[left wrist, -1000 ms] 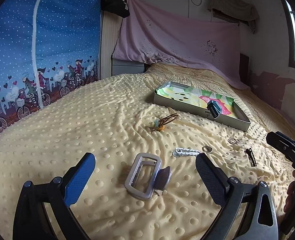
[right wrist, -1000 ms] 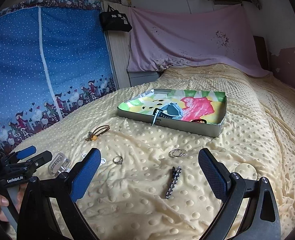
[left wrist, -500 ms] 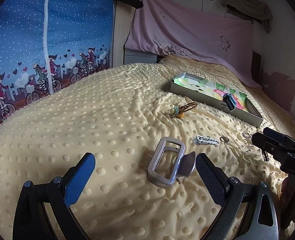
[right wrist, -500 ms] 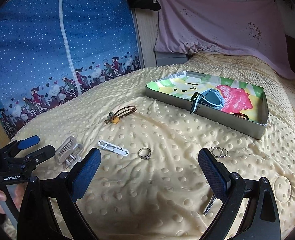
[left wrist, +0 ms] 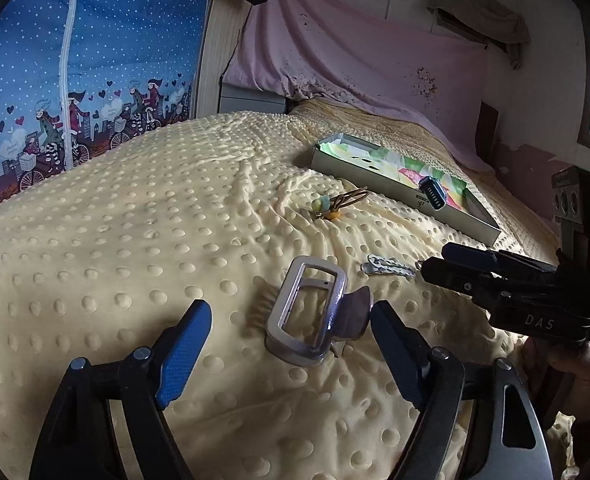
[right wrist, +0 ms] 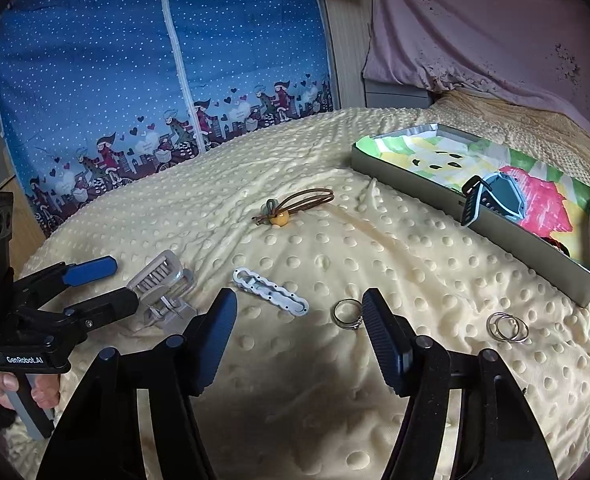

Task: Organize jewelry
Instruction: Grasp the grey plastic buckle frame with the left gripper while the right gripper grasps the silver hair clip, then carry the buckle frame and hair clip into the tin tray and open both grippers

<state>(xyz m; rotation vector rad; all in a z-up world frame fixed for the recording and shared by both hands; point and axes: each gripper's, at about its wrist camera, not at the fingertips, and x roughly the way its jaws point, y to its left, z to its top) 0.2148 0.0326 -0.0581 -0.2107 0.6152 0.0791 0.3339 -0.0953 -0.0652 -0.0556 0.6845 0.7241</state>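
Observation:
A grey hair claw clip [left wrist: 307, 320] lies on the yellow dotted blanket between the fingers of my left gripper [left wrist: 288, 307]. Its jaws are closing; the right pad [left wrist: 395, 354] is at the clip's wing and the left pad stands clear. My right gripper [right wrist: 299, 297] hovers low with its jaws closing. A white barrette [right wrist: 271, 292] lies just ahead between its fingertips, and a silver ring [right wrist: 347, 314] lies beside its right pad [right wrist: 381, 332]. Neither pad presses on them. A colourful tray [right wrist: 495, 236] at the back right holds a watch [right wrist: 499, 196].
A brown hair tie with beads [right wrist: 295, 204] lies mid-blanket before the tray. Two linked rings [right wrist: 509, 326] rest at the right. The left gripper [right wrist: 109, 283] and a hand sit at the far left of the right wrist view. A blue printed curtain stands behind.
Both grippers' jaws have narrowed. The right gripper swung left, from over the black hairpin to the barrette and ring, and the hairpin left its view. The left gripper sank slightly toward the claw clip.

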